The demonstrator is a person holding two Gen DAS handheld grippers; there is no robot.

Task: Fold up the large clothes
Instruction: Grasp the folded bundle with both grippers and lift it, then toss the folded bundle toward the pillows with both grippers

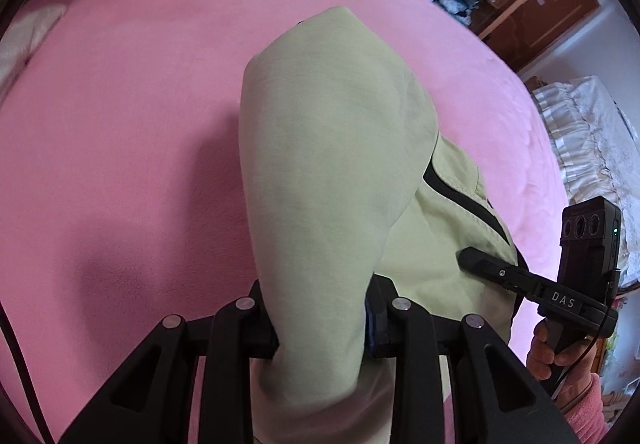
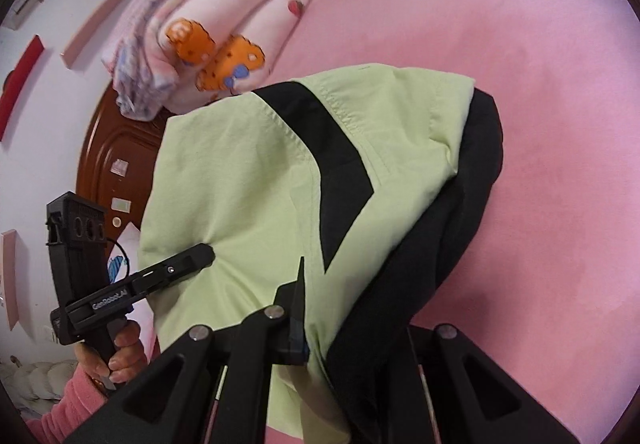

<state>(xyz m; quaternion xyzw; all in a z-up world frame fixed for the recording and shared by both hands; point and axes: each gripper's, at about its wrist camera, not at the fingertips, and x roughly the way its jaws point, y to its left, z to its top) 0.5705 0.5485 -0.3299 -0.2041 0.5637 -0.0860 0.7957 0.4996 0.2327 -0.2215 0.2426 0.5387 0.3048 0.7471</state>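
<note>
Green-and-black garment (image 1: 320, 164) hangs over pink bed (image 1: 120, 144), centre frame both views. Left gripper (image 1: 322, 320) clenched on green fabric at bottom centre. Right gripper (image 2: 320, 328) clamped on green-black edge, bottom centre. Folded cartoon quilt (image 2: 208, 44) upper left.

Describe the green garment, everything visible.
The green garment is a pale green woven jacket-like piece with black panels and stitched seams; a black layer shows along one edge. It hangs bunched above the pink bedsheet, with a rounded fold towards the sheet. The left hand-held gripper and the right hand-held gripper are each shut on the cloth. Whether it touches the bed cannot be told.
</note>
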